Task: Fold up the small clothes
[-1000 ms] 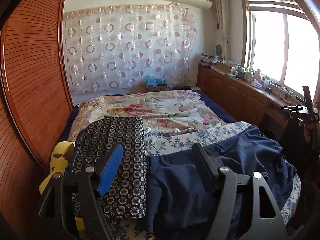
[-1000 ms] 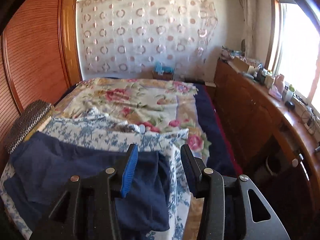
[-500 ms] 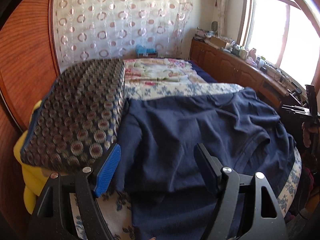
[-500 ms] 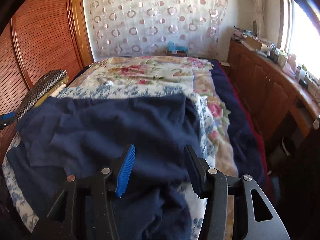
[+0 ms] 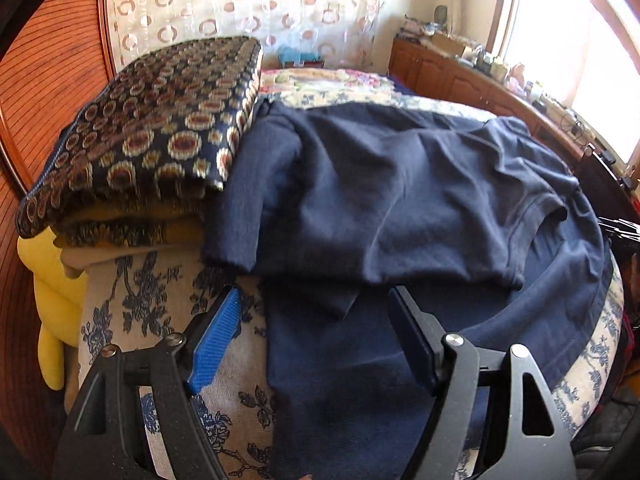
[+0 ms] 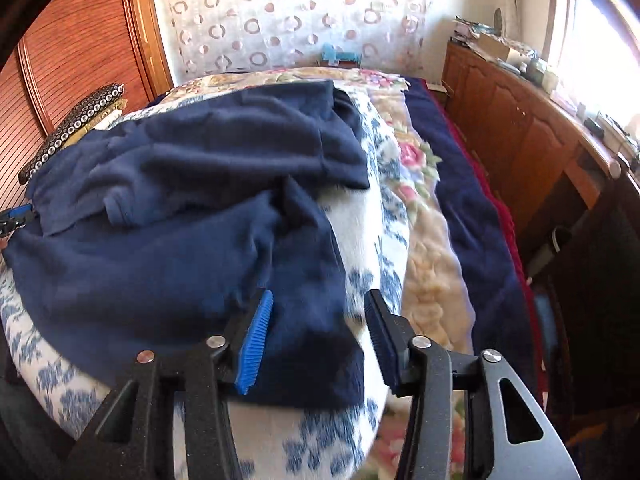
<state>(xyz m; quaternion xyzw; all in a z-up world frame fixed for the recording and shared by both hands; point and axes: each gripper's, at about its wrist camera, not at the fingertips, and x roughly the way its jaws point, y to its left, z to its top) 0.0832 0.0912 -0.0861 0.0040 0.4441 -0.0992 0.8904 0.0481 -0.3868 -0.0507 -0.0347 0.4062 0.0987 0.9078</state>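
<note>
Navy-blue knit garment [image 5: 400,200]: spread rumpled on the near end of the bed, over a white bedcover with blue flower print [image 5: 160,300]. Its upper part is doubled back over the lower, with a ribbed hem edge running across the middle.

Change from a second ago: both my claws then stood higher and looked down the length of the room; the garment showed only as a dark heap low in each view. It now fills most of both views, and the far wall curtain has slid up to the top edge. The cloth itself lies much as it did.

Left claw [image 5: 316,340]: tilted steeply down over the near left part of the garment. Blue ribbed pad [image 5: 216,344] stands above the printed bedcover, black pad [image 5: 412,340] above the navy cloth. Jaws wide apart; the garment's left edge lies under the gap, and I cannot see either pad touching it.

Right claw [image 6: 318,336]: tilted down over the garment's near right corner. Jaws part-open and closing. Blue pad [image 6: 256,344] sits over navy cloth, black pad [image 6: 384,340] over the white cover; the corner lies between them, not pinched.

Beside the garment, left: folded dark blanket with ringed medallion pattern [image 5: 152,136], stacked on tan folded cloth, touching the garment's sleeve edge.

Under the pile: yellow soft item [image 5: 52,300], partly hidden.

Further up the bed: cream quilt with pink roses [image 6: 416,184], and a dark blue sheet [image 6: 472,220] along the right side.
</note>
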